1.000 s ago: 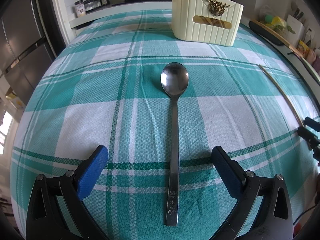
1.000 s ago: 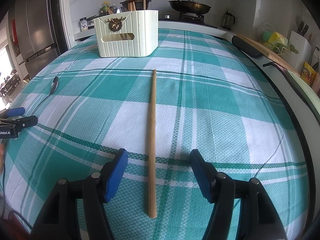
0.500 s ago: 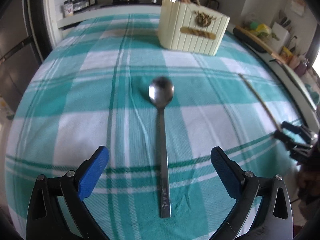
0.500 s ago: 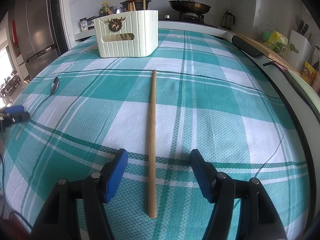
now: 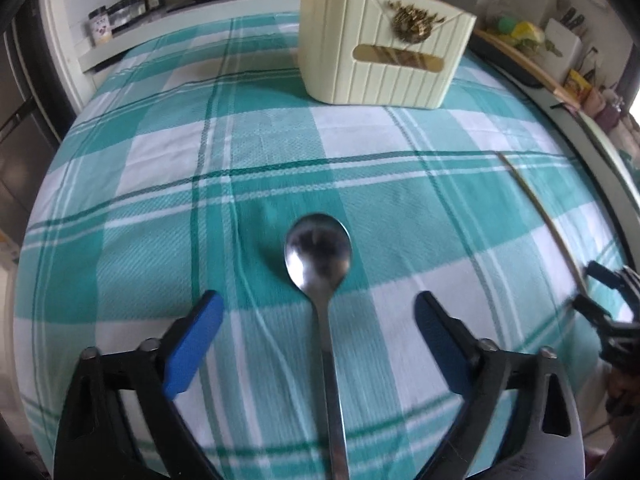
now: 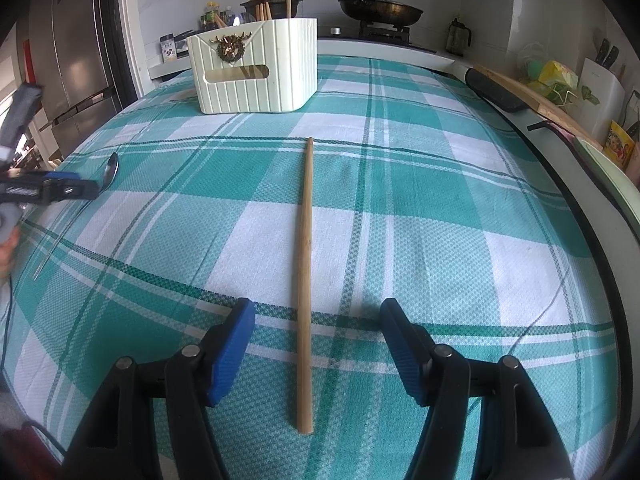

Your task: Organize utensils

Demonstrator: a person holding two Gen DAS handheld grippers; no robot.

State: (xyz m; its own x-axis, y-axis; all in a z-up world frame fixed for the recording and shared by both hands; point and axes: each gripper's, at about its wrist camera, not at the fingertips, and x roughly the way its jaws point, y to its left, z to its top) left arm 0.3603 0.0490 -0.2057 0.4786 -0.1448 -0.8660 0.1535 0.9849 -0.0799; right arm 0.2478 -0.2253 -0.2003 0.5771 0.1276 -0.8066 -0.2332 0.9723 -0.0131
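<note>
The left gripper (image 5: 316,322) moved forward over the spoon (image 5: 320,264), jaws closing, probably not touching yet; center the handle first.

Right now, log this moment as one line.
left hand-held gripper: closing astride steel spoon | right hand-held gripper: open astride wooden chopstick | cream holder: upright

wrist cams, low, both facing caddy (image 5: 384,48)

A lidded frying pan (image 6: 380,10) (beside a fridge (image 6: 70,52)) sits behind.
</note>
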